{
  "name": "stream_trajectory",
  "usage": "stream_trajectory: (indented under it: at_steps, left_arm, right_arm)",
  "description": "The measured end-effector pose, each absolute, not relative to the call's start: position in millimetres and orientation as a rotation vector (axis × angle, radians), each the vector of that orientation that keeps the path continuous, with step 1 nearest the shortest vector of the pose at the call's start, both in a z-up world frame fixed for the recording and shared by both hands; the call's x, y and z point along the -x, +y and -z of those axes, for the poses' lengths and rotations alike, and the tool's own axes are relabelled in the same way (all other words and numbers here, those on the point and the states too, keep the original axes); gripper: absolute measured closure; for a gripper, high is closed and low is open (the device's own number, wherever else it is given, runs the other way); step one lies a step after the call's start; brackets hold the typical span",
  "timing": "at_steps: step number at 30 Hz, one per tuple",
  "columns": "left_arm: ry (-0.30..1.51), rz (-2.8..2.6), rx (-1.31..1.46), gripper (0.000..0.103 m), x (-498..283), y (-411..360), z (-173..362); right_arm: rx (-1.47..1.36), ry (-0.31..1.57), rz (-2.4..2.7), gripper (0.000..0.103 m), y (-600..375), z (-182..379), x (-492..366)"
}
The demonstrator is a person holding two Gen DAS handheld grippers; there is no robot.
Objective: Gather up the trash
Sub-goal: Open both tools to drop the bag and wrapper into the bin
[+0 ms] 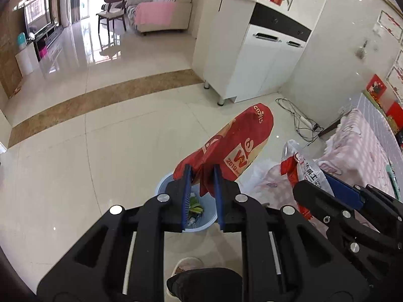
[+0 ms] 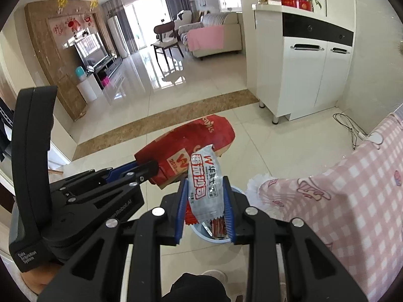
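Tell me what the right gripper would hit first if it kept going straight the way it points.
Probably the pale blue plastic trash bin on the floor, directly below and ahead of the right gripper, which is clamped on a white and red sauce packet. Depth is uncertain; the packet's tip may arrive first.

Open tiled floor (image 1: 75,176) left of bin (image 2: 239,193); clothed table (image 2: 340,196) just right.

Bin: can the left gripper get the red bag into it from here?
Probably yes. The left gripper, shut on the red bag, hangs over the open bin; nothing sits between. The bag is wide, so it may catch the rim.
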State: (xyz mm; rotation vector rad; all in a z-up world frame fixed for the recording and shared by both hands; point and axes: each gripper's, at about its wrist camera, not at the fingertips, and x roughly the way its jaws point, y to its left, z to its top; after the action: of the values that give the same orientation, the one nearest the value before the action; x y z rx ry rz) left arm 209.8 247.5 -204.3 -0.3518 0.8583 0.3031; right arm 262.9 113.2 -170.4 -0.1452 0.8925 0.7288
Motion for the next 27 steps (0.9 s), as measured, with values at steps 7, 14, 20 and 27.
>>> stream_trajectory:
  at_steps: [7, 14, 20, 27]
  left_arm:
    - [0.900, -0.315, 0.373, 0.085, -225, 255, 224]
    - [0.879, -0.298, 0.423, 0.032, -241, 261, 238]
    - [0.932, -0.304, 0.434, 0.032, -242, 261, 254]
    - [0.916, -0.340, 0.413, 0.032, -237, 265, 249]
  right_arm:
    - [0.152, 0.899, -0.710, 0.077, 119, 188, -272]
    - [0.142, 0.916, -0.689, 0.077, 122, 200, -279]
    - [0.149, 0.934, -0.688, 0.077, 127, 210, -288]
    - [0.155, 0.943, -0.689, 0.077, 133, 217, -294]
